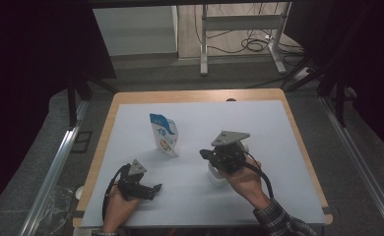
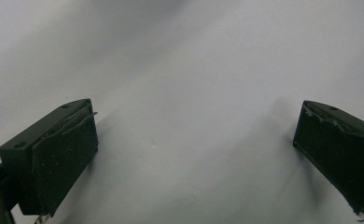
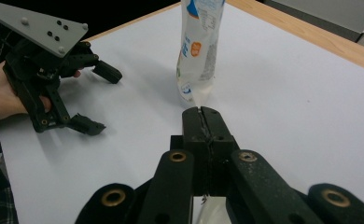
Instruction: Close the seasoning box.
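Two tools on the desk, one soft pouch between them and the far edge

The pouch (image 1: 164,134) stands upright on the white desk (image 1: 278,147), leaning a little — a thin printed bag, probably light, pliable and easy to tip. The right tool (image 3: 203,112) sits just short of the pouch's base, jaws pressed together with nothing clearly between them. The left tool (image 1: 153,189) rests nearer the person than the pouch, jaws wide and empty. A hold on the flat upper seam looks safest — the body would likely crumple.
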Demonstrator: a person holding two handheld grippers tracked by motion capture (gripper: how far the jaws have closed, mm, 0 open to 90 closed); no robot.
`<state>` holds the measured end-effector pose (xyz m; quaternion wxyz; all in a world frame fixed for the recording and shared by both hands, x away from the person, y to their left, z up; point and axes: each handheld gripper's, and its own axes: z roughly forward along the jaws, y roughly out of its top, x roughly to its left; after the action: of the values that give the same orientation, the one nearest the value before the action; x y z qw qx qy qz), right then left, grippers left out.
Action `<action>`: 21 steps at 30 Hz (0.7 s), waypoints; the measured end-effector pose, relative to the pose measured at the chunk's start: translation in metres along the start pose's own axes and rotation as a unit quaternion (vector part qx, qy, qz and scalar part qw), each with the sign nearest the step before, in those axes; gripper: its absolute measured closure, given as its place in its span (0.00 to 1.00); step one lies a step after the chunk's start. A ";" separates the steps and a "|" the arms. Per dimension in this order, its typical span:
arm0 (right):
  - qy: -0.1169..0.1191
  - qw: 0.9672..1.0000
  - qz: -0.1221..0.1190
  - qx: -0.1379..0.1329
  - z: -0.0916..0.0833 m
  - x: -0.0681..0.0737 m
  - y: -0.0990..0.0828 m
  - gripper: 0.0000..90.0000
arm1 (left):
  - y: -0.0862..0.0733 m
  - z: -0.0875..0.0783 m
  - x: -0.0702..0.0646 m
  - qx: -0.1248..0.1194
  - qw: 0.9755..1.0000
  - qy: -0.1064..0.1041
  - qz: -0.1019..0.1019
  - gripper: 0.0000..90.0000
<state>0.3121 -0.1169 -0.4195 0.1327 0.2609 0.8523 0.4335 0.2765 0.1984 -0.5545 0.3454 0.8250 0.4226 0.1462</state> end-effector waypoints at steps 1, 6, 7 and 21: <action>0.000 1.000 0.002 -0.001 -0.002 -0.001 -0.002 0.99 | 0.000 0.000 0.000 0.000 1.000 0.000 0.000 0.00; -0.003 1.000 0.012 -0.003 -0.012 -0.006 -0.010 0.99 | 0.000 0.000 0.000 0.000 1.000 0.000 0.000 0.00; -0.004 1.000 0.014 -0.003 -0.014 -0.007 -0.011 0.99 | 0.000 0.000 0.000 0.001 1.000 0.000 0.001 0.00; -0.024 0.999 0.032 0.001 -0.036 -0.018 -0.035 0.99 | 0.000 0.000 0.000 0.000 1.000 0.001 0.000 0.00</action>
<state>0.2996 -0.1683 -0.4263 0.1383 0.2987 0.8407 0.4300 0.2765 0.1984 -0.5545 0.3452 0.8250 0.4226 0.1467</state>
